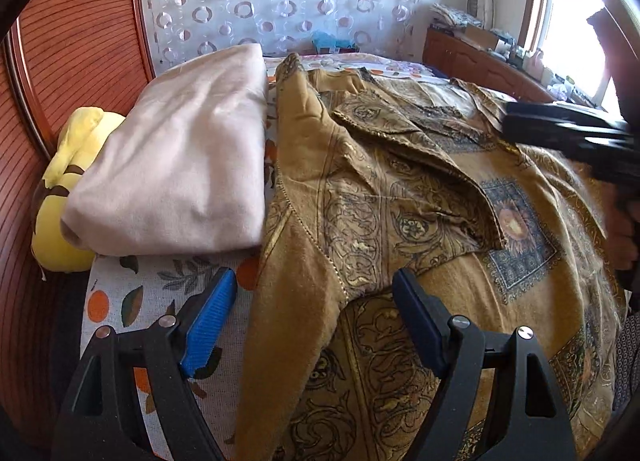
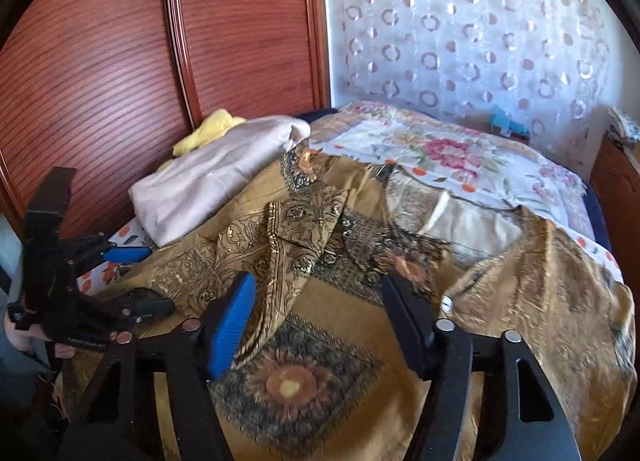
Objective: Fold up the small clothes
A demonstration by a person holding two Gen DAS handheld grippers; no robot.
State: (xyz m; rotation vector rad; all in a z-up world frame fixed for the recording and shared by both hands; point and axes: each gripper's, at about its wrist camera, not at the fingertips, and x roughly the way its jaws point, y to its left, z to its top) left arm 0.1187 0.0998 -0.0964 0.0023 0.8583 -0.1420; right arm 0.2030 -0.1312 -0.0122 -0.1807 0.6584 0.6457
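A mustard-gold garment (image 1: 360,221) with dark ornamental print lies spread on the bed, one sleeve folded across its front. My left gripper (image 1: 314,285) stands open low over the garment's left edge, its blue pad over the sheet and its dark pad over the cloth. In the right wrist view the garment (image 2: 320,341) shows a sunflower square under my right gripper (image 2: 320,285), which is open with nothing pressed between its pads. The left gripper (image 2: 144,279) appears there at the far left, jaws apart. The right gripper (image 1: 560,129) is a dark blur at the right of the left wrist view.
A folded pale pink cloth (image 1: 180,165) lies left of the garment, with a yellow plush toy (image 1: 68,181) behind it against the red-brown wooden panel (image 1: 80,41). The floral bed sheet (image 2: 460,157) runs back to a circle-patterned curtain (image 2: 460,41). A cluttered wooden cabinet (image 1: 480,57) stands by the window.
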